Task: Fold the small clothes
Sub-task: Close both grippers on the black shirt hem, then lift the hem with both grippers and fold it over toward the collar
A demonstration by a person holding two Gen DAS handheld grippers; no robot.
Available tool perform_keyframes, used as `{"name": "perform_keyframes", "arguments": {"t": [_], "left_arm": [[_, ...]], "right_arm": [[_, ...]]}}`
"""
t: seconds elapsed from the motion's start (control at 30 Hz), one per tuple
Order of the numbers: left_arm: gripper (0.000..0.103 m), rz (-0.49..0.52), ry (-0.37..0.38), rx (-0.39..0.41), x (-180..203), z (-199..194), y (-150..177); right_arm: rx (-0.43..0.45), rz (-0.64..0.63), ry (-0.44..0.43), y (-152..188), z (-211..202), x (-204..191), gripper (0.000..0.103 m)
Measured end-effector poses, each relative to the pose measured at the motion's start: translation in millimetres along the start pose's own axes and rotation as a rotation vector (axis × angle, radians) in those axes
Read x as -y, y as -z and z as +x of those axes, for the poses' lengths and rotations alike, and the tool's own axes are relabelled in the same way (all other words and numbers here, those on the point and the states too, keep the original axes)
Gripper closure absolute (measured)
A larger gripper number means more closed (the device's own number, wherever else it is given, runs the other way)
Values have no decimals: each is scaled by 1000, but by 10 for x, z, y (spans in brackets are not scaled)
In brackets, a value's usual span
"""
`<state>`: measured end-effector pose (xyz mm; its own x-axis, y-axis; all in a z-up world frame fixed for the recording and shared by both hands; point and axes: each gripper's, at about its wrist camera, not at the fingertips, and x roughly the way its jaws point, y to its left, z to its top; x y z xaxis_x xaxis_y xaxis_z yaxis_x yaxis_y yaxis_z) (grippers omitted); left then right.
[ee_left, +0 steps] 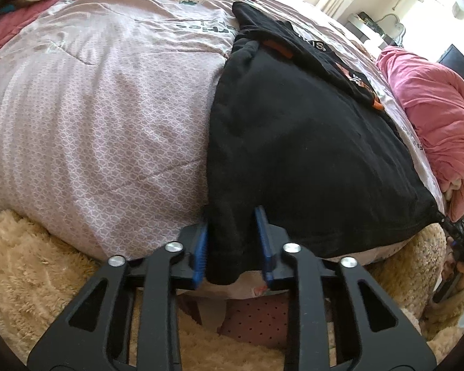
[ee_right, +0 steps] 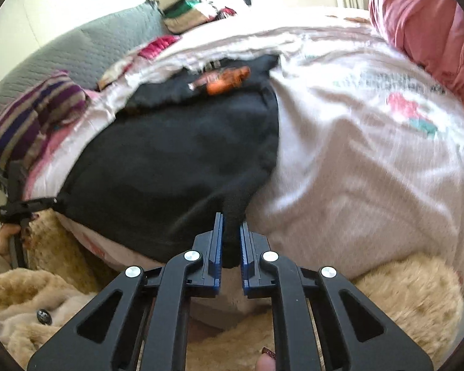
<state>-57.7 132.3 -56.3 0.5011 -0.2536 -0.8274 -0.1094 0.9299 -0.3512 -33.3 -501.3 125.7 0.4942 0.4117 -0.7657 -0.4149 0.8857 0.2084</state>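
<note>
A black garment (ee_left: 300,142) with orange trim lies spread on a pale patterned bed cover (ee_left: 102,130). My left gripper (ee_left: 232,216) is shut on the garment's near left corner at the bed's edge. My right gripper (ee_right: 231,219) is shut on the garment's (ee_right: 170,160) near right corner. The left gripper also shows at the left of the right wrist view (ee_right: 31,204), and the right gripper shows at the right edge of the left wrist view (ee_left: 457,235). The garment's far end with the orange trim (ee_right: 229,82) is bunched.
A pink blanket (ee_left: 433,117) is heaped on the right of the bed. A striped cushion (ee_right: 34,120) and a grey headboard (ee_right: 86,43) are at the left. A fluffy beige coat sleeve (ee_right: 402,293) fills the foreground.
</note>
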Motion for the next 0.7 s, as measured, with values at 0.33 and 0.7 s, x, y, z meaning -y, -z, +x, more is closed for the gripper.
{"name": "perform_keyframes", "arguments": {"t": [0.33, 0.7], "left_arm": [[99, -41, 134, 66, 5, -276, -130], [100, -51, 181, 191, 91, -541, -614]], "right_arm": [[146, -53, -6, -340, -224, -74, 95], [215, -42, 7, -683, -285, -6, 95]]}}
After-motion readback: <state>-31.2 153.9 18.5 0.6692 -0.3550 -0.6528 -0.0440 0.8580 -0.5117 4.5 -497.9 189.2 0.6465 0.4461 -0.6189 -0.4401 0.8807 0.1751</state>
